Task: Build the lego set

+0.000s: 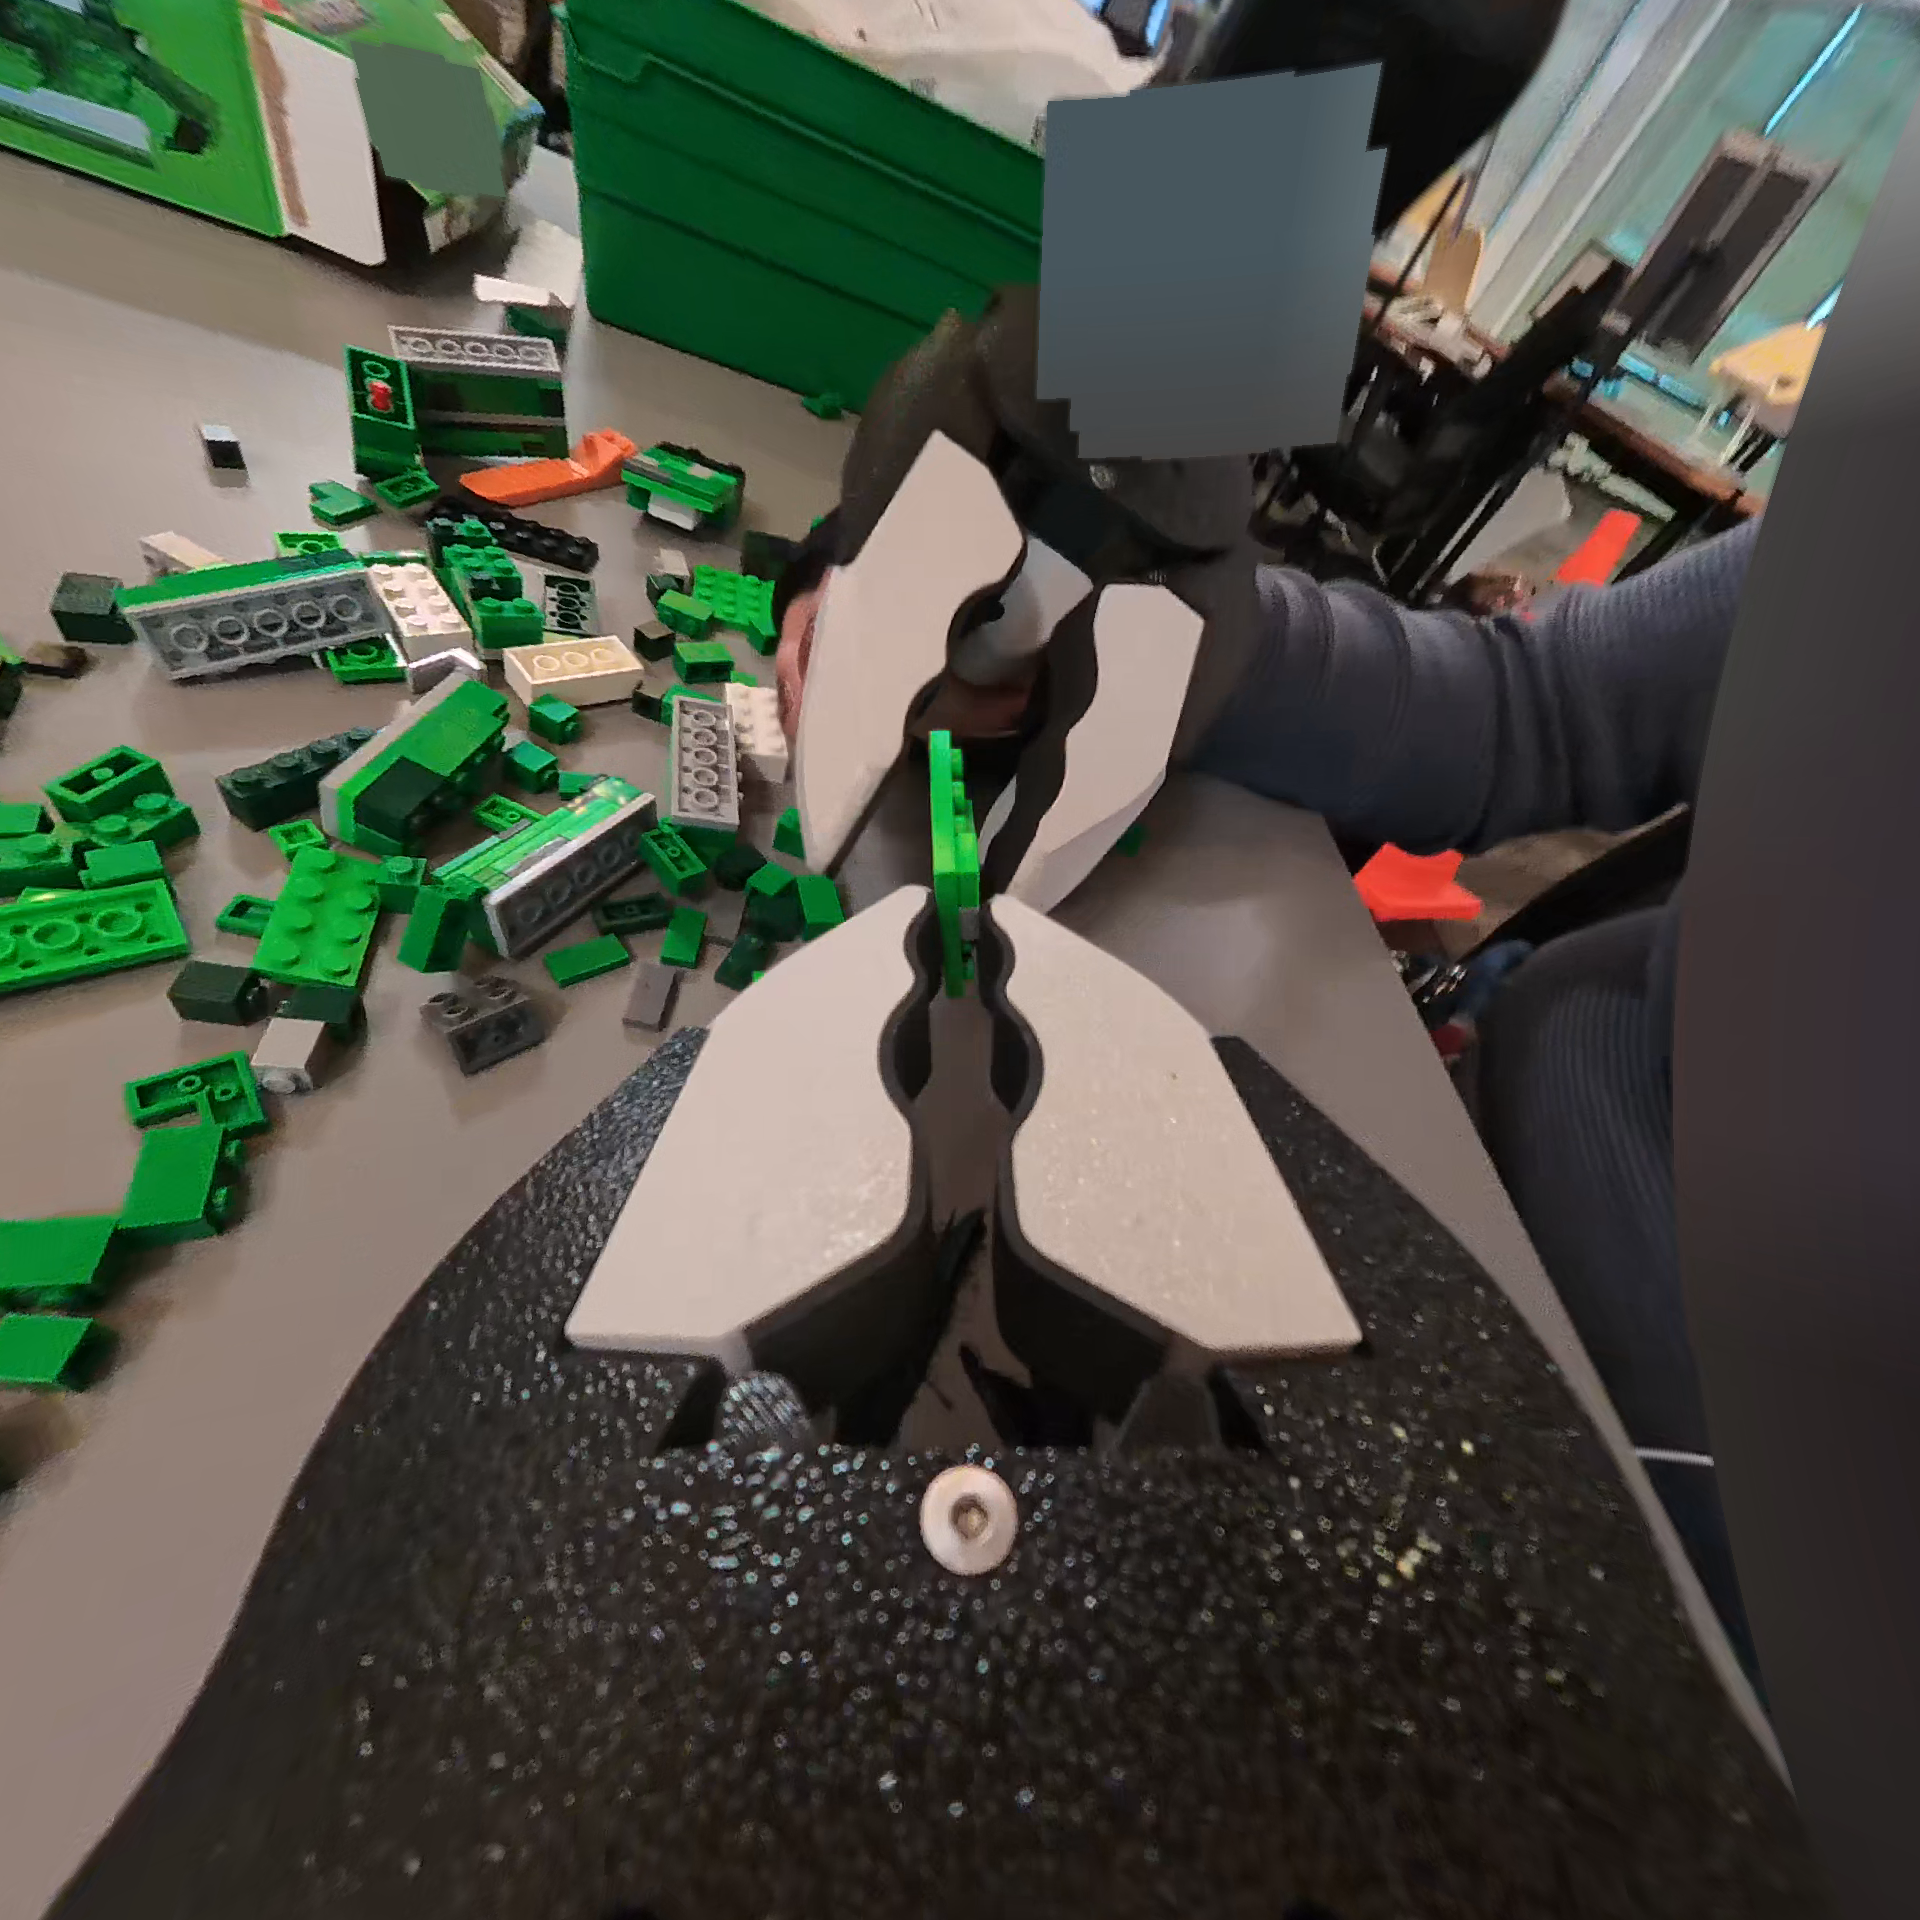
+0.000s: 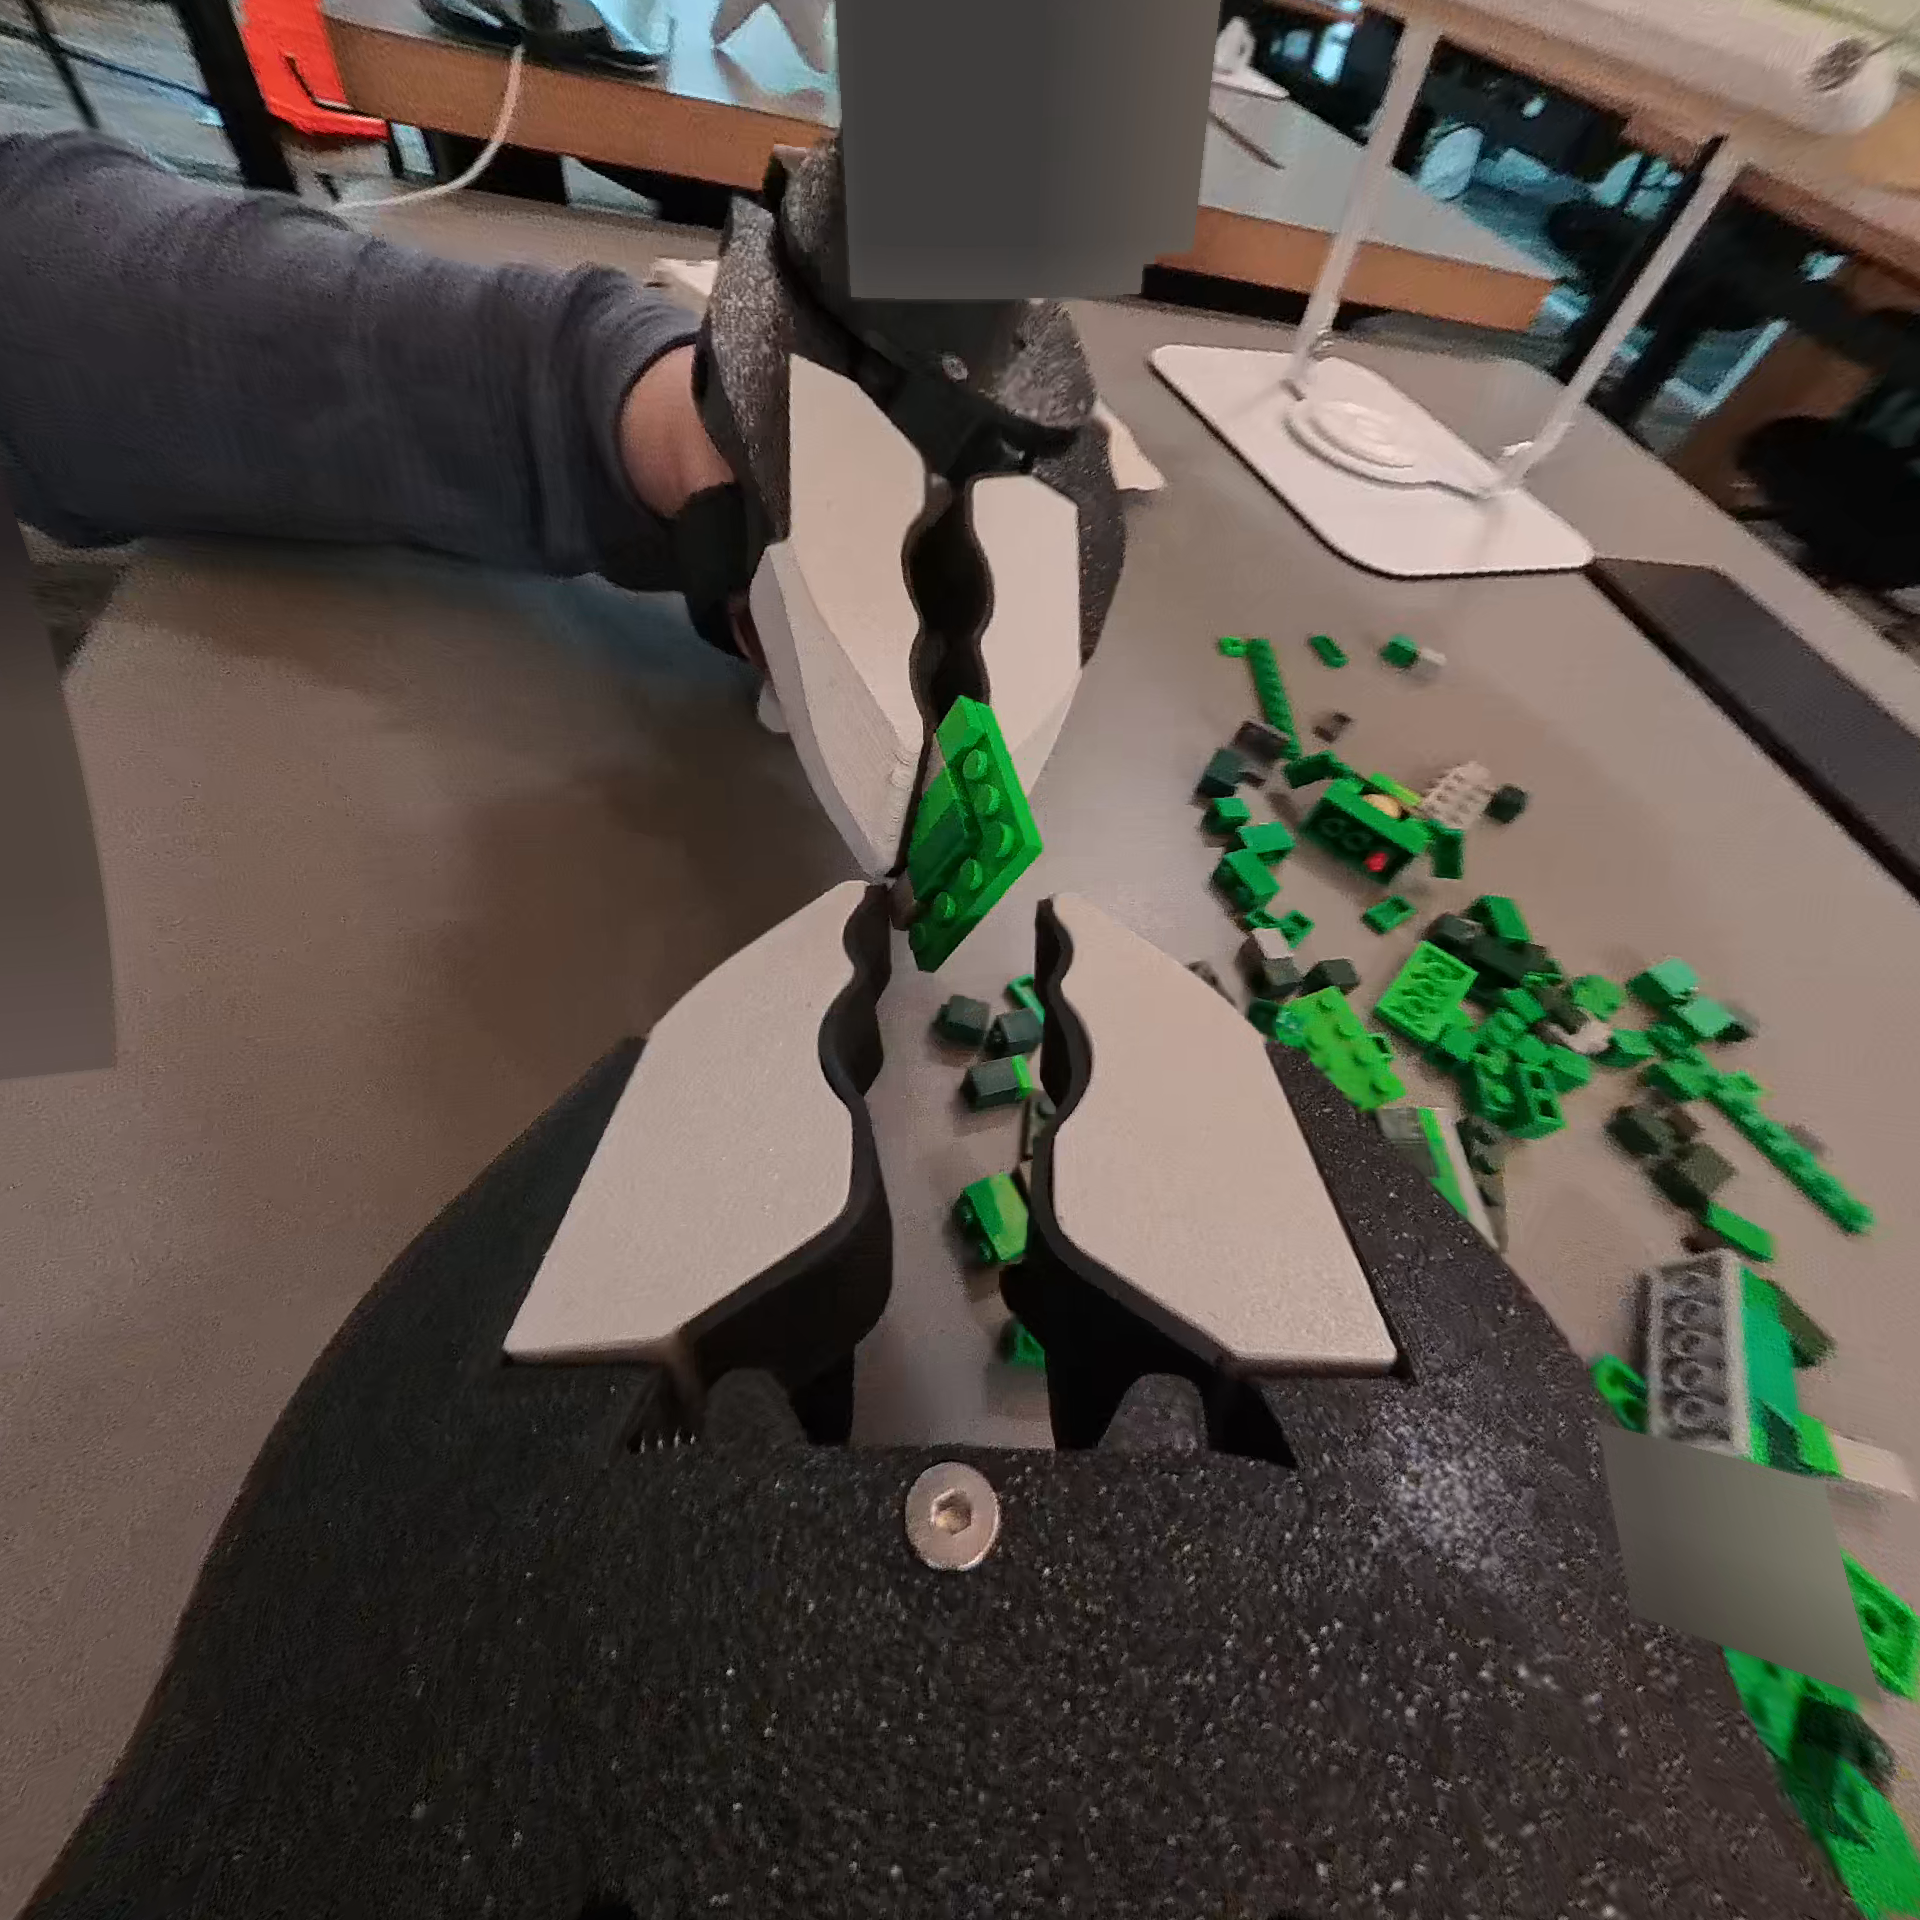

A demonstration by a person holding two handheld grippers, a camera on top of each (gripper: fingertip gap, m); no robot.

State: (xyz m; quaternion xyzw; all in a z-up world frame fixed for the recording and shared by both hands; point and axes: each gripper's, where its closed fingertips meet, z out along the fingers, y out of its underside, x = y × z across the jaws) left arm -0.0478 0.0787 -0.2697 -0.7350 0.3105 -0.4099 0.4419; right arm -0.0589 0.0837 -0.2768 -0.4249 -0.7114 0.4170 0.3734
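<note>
1. Grey matte tabletop [image 1: 436, 1226] fills both views, with wooden workbenches and dark frames blurred in the room behind it.
2. Loose green, dark green, grey and white lego bricks [image 1: 436, 748] lie scattered over the table; in the right wrist view the same spread [image 2: 1496, 1039] sits to the right of the grippers.
3. A large green plastic crate [image 1: 790, 218] and a green cardboard set box [image 1: 239, 114] stand at the far edge, with an orange plastic brick separator [image 1: 551, 473] lying near them.
4. The left gripper [image 1: 961, 914] has its grey fingers clenched on a bright green studded lego plate [image 1: 956, 862], held edge-on and upright above the table.
5. From the right wrist view, that green plate [image 2: 971, 831] tilts with its studs facing the camera, pinched at the tips of the left gripper [image 2: 914, 800] coming in from above.
6. The right gripper [image 2: 961, 914] is released, fingers spread apart, its left fingertip just beside the plate's lower corner.
7. In the left wrist view the right gripper [image 1: 914, 862] faces the left one, its spread tips on either side of the plate.
8. A white flat-based stand [image 2: 1382, 457] sits on the table's far right.
</note>
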